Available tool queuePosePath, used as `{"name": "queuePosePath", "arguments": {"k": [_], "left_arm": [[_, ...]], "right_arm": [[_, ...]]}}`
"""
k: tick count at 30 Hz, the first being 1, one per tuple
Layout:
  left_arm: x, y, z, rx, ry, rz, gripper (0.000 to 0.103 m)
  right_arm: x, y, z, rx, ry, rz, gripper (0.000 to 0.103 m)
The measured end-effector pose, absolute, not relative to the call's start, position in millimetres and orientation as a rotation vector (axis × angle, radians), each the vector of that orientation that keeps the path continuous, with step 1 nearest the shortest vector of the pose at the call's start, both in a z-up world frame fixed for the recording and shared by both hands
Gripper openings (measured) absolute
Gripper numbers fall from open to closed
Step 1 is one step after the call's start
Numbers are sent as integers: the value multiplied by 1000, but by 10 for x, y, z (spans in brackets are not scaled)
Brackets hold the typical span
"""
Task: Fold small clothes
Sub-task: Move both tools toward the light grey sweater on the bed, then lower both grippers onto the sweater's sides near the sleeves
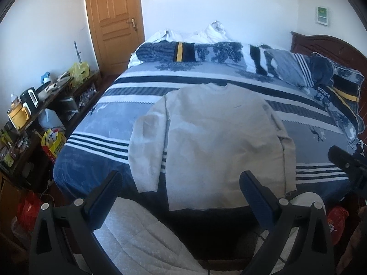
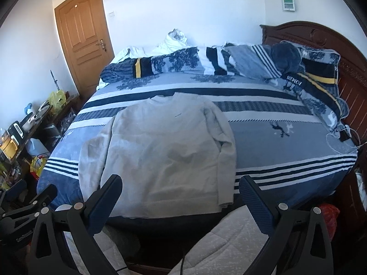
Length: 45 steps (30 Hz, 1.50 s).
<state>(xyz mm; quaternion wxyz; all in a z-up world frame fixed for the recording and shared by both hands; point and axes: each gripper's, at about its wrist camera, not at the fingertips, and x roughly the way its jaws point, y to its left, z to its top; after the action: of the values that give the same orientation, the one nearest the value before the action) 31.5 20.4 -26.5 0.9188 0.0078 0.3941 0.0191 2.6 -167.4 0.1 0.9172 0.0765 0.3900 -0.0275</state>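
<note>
left gripper point(image 1: 181, 183): jaws wide apart, held nothing, above bed's near edge | right gripper point(image 2: 180, 186): jaws wide apart, held nothing | sweater point(image 1: 218, 142): lay flat on striped bed point(image 1: 96, 123), sleeves down its sides, hem toward grippers

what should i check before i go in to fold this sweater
1. Sweater lies flat, front up, on the bed: ok.
2. Both sleeves laid down along the body: ok.
3. Left gripper open and holding nothing: ok.
4. Right gripper open and holding nothing: ok.
5. Nothing resting on the sweater: ok.
6. Hem square to the bed edge: cannot tell, fisheye bends it.
</note>
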Motion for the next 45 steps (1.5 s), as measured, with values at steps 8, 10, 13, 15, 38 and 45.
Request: {"name": "queuePosePath", "arguments": {"k": [8,10,13,15,38,45], "left_arm": [[642,428,-514,9,854,99,101],[717,507,-566,-4,868,112,101],[801,586,-635,-4,880,132,101],[845,599,-668,10,878,145,101],[1312,781,-1145,8,978,154,101],[1413,920,-1286,-10,999,173,101]], "right_arm": [[387,-1529,-193,136,852,37,103],[474,-1505,-245,120,866,56,103],[598,-1477,-322,115,869,68,103],[672,-1462,-356,123,872,81,103],[1416,-1137,-591,102,931,112,103],[1595,-956,-704,84,960,141,103]]}}
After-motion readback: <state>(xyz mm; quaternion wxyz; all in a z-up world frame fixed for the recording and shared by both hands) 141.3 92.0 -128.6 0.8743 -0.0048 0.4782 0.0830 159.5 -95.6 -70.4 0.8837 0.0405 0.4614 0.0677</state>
